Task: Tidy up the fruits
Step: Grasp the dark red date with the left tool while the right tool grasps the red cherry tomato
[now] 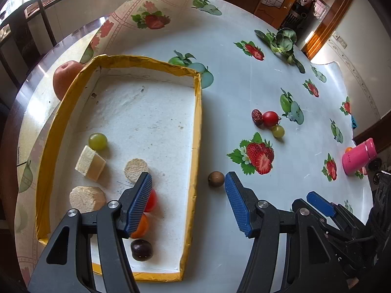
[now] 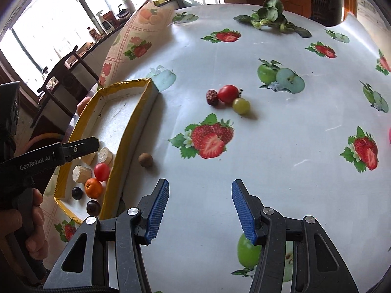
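While both claws sit spread with nothing pinched, the left gripper (image 1: 188, 190) hangs low centre over the yellow-rimmed shallow cardboard tray (image 1: 198, 122), and the right gripper (image 2: 200, 195) is bottom centre over the fruit-print tablecloth (image 2: 281, 146). Small brown round nut (image 1: 216, 179) sits just outside the tray; red cherry tomato (image 2: 228, 93), green grape (image 2: 241, 105) and wrinkly dark-red date (image 2: 211, 97) cluster mid-frame

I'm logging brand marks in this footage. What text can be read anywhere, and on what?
"GenRobot.AI": white print on the left tongs' black arm.
Pink bottle: a small dark label, too blurred to read.
Tablecloth edge: tiny print, too small to read.
Nothing else legible.
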